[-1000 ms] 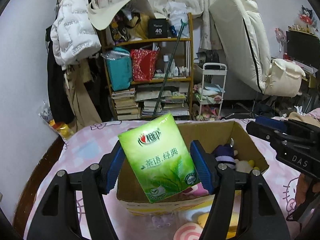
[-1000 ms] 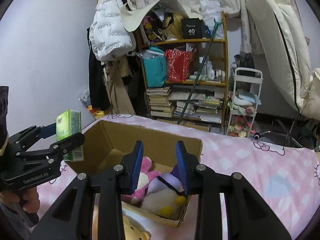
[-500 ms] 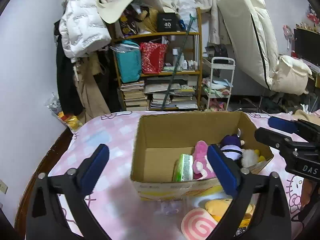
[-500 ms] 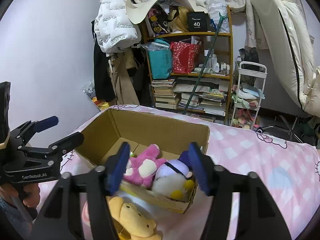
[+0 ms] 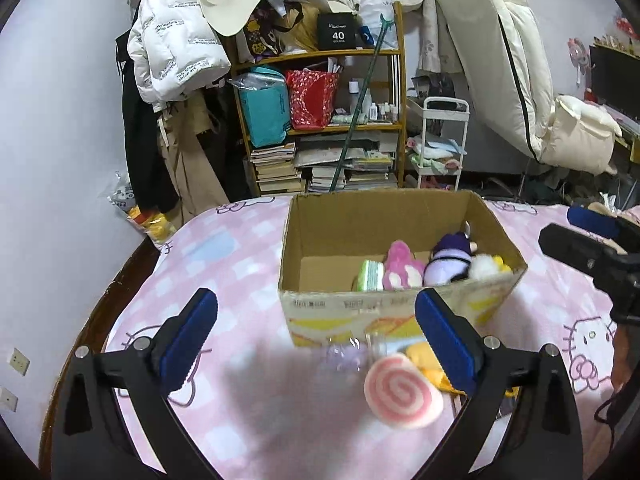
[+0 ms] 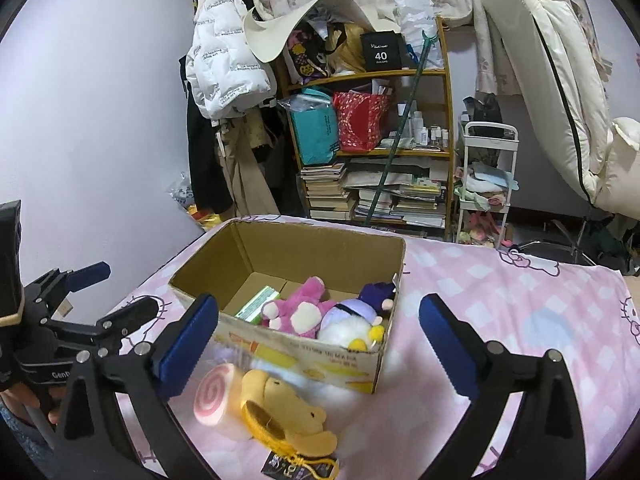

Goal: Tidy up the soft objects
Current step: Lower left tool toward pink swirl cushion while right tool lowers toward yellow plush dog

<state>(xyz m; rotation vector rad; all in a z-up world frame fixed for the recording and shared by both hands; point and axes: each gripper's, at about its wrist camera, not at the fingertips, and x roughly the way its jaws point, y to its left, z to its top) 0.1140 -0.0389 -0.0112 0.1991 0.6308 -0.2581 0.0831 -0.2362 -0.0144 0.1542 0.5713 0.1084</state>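
An open cardboard box (image 5: pixel 360 312) (image 6: pixel 288 240) stands on the pink bed. Inside lie a green tissue pack (image 5: pixel 370 276) (image 6: pixel 256 304), a pink plush (image 5: pixel 402 268) (image 6: pixel 298 312) and a purple-white penguin plush (image 5: pixel 452 258) (image 6: pixel 352 320). In front of the box lie a pink swirl roll plush (image 5: pixel 402 394) (image 6: pixel 214 394) and a yellow plush (image 5: pixel 424 356) (image 6: pixel 280 408). My left gripper (image 5: pixel 316 344) is open and empty, short of the box. My right gripper (image 6: pixel 320 344) is open and empty, over the box's near side.
The bed has a pink Hello Kitty sheet (image 5: pixel 224 264) (image 6: pixel 500 300) with a dark wooden edge at the left. Behind stand a cluttered shelf (image 5: pixel 320 120), a white cart (image 5: pixel 440 140) and hanging coats (image 5: pixel 172 48).
My left gripper opened and let the green tissue pack drop into the box, then pulled back. My right gripper opened wide and drew back from the box.
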